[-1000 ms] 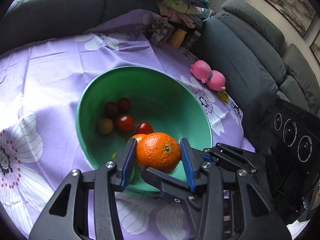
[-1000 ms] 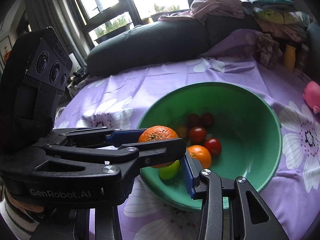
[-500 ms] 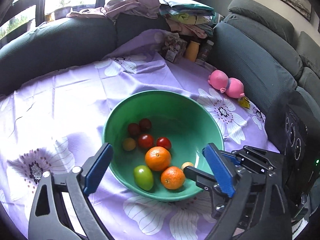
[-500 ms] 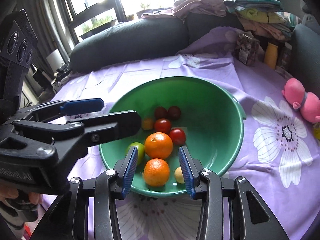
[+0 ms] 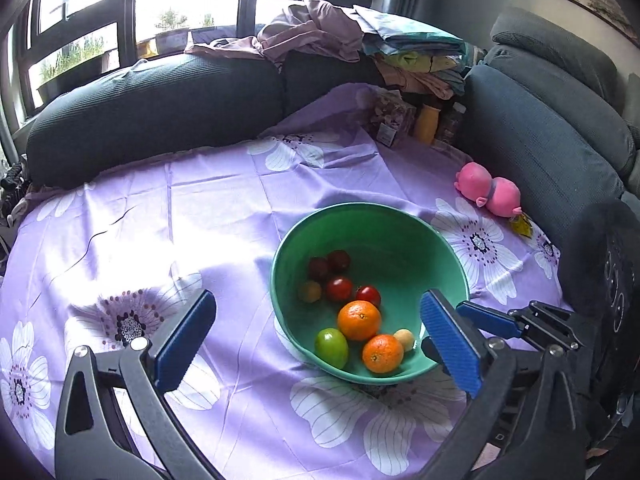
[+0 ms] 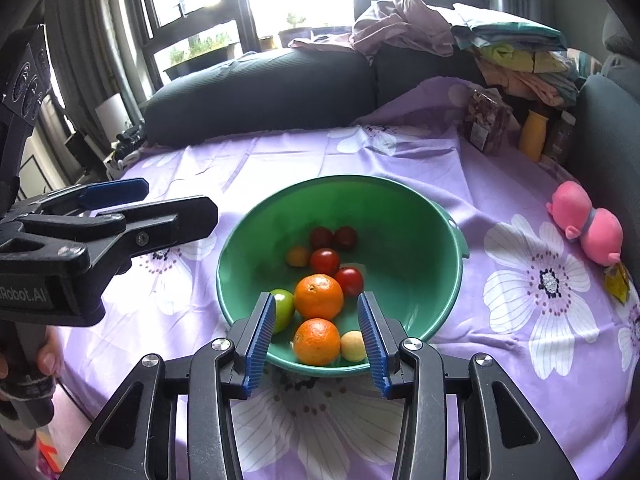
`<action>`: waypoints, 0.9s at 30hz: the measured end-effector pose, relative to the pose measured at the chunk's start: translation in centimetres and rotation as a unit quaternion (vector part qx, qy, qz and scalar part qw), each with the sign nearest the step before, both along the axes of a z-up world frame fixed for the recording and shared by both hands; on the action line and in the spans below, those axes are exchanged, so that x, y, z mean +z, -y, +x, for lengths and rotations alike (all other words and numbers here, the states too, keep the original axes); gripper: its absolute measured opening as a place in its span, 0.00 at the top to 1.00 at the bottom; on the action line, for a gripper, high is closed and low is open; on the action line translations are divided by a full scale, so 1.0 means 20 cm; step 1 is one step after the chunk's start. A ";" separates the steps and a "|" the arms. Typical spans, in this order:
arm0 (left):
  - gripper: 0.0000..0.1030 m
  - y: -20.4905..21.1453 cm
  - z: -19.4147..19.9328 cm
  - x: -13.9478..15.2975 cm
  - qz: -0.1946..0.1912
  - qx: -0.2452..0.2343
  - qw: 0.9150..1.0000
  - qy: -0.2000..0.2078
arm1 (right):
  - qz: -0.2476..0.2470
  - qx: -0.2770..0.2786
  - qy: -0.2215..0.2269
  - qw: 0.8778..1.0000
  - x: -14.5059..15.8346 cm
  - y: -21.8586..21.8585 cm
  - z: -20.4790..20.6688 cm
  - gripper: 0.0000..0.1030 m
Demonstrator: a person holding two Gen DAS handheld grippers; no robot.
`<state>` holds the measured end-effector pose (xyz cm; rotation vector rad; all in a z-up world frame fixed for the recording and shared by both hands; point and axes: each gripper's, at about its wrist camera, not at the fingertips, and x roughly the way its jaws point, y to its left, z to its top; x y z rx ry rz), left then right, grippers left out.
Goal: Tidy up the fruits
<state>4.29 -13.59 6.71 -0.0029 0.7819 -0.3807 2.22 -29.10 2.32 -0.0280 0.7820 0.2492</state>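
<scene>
the green bowl [image 5: 448,256] sits on the worktop [image 5: 200,208] with its purple flower cloth, a bit right of the middle in the left wrist view. all the fruit is inside it: a bigger orange [image 5: 359,320] roughly in the middle, a second orange [image 5: 383,353] nearer the front rim, a green tomato [image 5: 331,347] touching the bigger orange's left side, a small pale yellowish fruit [image 5: 404,339] just right of the second orange, plus a little cluster of red and dark cherry tomatoes [image 5: 338,288] and one small yellow-orange one [image 5: 310,291] further back.

left gripper [image 5: 320,344] is spread wide, nothing between the blue pads, and its jaws have just been opening. the orange it was holding a second ago is now lying in the bowl. in the right wrist view you can see it off to the left of the bowl, above the cloth, not touching anything.

right gripper [image 6: 318,336] hangs over the near rim of the bowl, jaws partly apart, not gripping anything. the fruit you see between the pads is just lying in the bowl below.

off to the right there's a pink plush toy [image 5: 490,194] on the cloth, near the sofa [image 5: 552,136], well apart from the bowl.
</scene>
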 end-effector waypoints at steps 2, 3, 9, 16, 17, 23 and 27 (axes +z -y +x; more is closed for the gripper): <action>0.01 -0.02 -0.01 0.02 -0.018 -0.005 1.000 0.003 | 0.001 -0.001 0.000 1.000 0.00 0.00 -0.01 0.58; 0.01 -0.02 -0.02 0.03 -0.016 -0.003 1.000 0.008 | 0.002 -0.001 0.000 1.000 0.01 0.01 -0.02 0.58; 0.00 -0.01 -0.06 0.09 -0.047 -0.026 0.998 0.012 | 0.003 0.000 0.004 1.000 0.02 0.02 -0.05 0.58; 0.00 0.03 -0.08 0.11 0.005 -0.018 0.999 0.034 | 0.002 0.004 0.004 1.000 0.03 0.02 -0.06 0.58; 0.00 0.03 -0.07 0.11 0.008 -0.017 0.999 0.032 | 0.003 0.005 0.003 1.000 0.03 0.02 -0.06 0.58; 0.00 0.08 -0.04 0.09 0.040 -0.009 0.999 0.022 | -0.002 0.007 0.001 1.000 0.03 0.02 -0.05 0.58; 0.00 0.10 -0.02 0.07 0.057 -0.004 0.998 0.022 | -0.005 0.006 0.000 1.000 0.04 0.02 -0.03 0.58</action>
